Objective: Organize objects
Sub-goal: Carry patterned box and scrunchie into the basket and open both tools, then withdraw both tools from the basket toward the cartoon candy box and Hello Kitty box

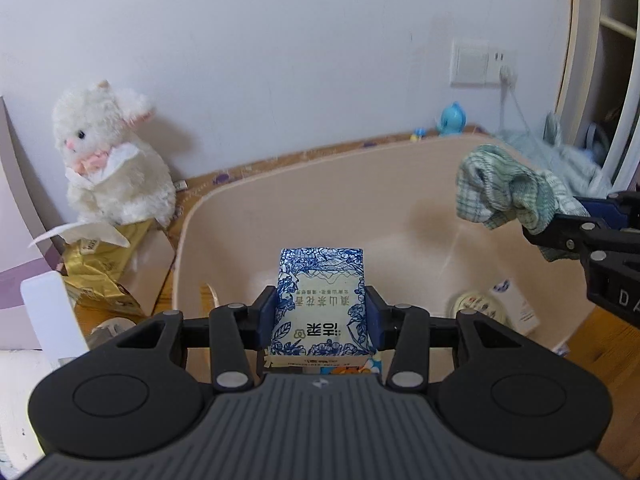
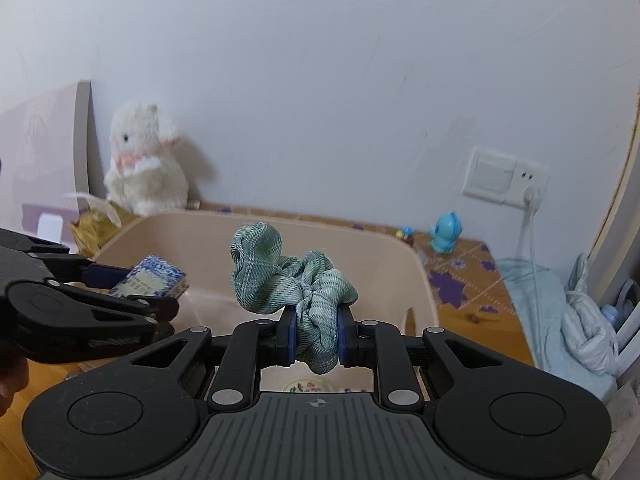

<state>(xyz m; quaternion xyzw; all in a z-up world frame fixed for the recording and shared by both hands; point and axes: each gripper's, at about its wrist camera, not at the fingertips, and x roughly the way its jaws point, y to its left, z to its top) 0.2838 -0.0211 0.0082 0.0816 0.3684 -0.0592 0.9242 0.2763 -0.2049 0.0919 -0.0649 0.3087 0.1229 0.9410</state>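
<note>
My left gripper (image 1: 320, 314) is shut on a blue-and-white patterned box (image 1: 320, 300) and holds it above the near side of a beige plastic bin (image 1: 304, 200). My right gripper (image 2: 317, 334) is shut on a green checked scrunchie (image 2: 292, 276) and holds it over the same bin (image 2: 372, 248). In the left wrist view the scrunchie (image 1: 508, 188) hangs at the bin's right rim, in the right gripper (image 1: 560, 228). In the right wrist view the box (image 2: 154, 278) and left gripper (image 2: 132, 286) are at the left. A round tin (image 1: 478, 306) and a white tube (image 1: 516, 306) lie in the bin.
A white plush rabbit (image 1: 108, 156) sits against the wall on the left, above a gold bag (image 1: 104, 264). A blue toy (image 1: 452, 118) stands behind the bin below a wall socket (image 1: 478, 63). Light blue cloth (image 2: 560, 312) is heaped at the right.
</note>
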